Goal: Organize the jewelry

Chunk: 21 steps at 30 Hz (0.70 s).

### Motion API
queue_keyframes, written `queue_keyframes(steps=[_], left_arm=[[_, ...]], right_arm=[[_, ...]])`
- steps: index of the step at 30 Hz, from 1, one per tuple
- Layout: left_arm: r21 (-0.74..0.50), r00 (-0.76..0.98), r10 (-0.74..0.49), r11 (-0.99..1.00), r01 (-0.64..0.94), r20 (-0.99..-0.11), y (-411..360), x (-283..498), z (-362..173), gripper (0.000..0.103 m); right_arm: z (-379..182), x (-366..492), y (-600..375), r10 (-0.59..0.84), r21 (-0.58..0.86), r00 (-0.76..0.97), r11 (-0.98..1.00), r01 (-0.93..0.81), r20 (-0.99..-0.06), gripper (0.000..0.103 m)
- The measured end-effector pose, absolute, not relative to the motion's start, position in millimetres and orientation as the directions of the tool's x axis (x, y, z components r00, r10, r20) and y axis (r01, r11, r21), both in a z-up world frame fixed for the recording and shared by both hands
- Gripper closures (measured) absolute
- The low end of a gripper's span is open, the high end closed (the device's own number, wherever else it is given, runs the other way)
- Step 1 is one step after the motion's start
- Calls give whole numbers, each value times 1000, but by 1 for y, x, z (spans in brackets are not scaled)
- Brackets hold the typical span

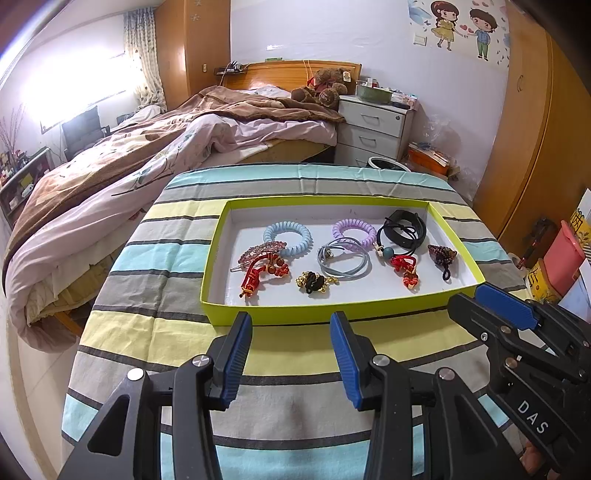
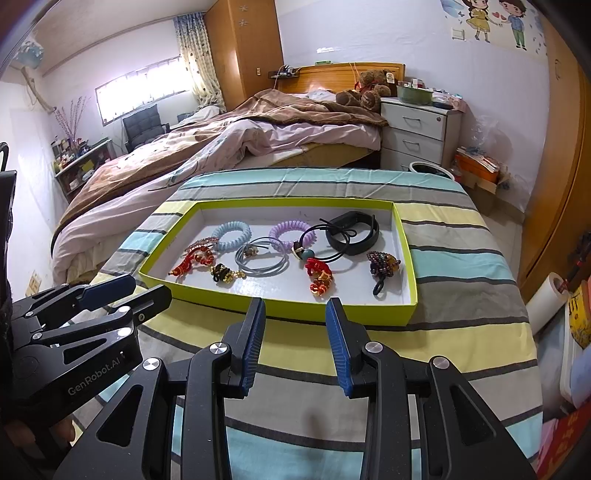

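Both claws level above striped cloth (image 1: pixel 155 332), near tray (image 1: pixel 280 314): left claw (image 1: pixel 291 325), right claw (image 2: pixel 295 310) agape, empty.

You are working in a lived-in home bedroom. To the far left lies an unmade wooden-framed bed (image 1: pixel 207 125) under a rumpled pink and brown floral duvet, with a brown teddy bear (image 1: pixel 325 86) by the headboard. Right of it stands a white three-drawer nightstand (image 1: pixel 373 127). A cartoon couple wall sticker (image 1: pixel 461 27) decorates the far wall, and tall orange-brown wooden wardrobes (image 2: pixel 565 177) line the right side.
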<state>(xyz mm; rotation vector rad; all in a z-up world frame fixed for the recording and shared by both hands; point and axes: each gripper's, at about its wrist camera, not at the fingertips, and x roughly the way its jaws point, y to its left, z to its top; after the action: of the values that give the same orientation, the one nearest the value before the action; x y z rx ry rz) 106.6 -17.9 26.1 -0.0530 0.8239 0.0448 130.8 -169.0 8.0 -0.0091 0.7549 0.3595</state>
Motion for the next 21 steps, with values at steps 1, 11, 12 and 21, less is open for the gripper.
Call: queue_keyframes(steps=[1, 11, 12, 21], left_arm=[[-30, 680, 18, 998, -58, -733, -18, 107, 26, 59], [-31, 680, 18, 998, -60, -733, -16, 107, 25, 59], [-32, 679, 18, 998, -61, -734, -16, 107, 25, 59], [-32, 678, 18, 998, -61, -735, -16, 107, 25, 59]], right_arm=[[8, 131, -169, 315, 119, 671, 939, -322, -672, 68], [8, 131, -170, 315, 120, 673, 940, -320, -670, 68], [8, 130, -170, 315, 122, 672, 940, -319, -670, 68], [8, 130, -171, 314, 121, 671, 940, -318, -671, 68]])
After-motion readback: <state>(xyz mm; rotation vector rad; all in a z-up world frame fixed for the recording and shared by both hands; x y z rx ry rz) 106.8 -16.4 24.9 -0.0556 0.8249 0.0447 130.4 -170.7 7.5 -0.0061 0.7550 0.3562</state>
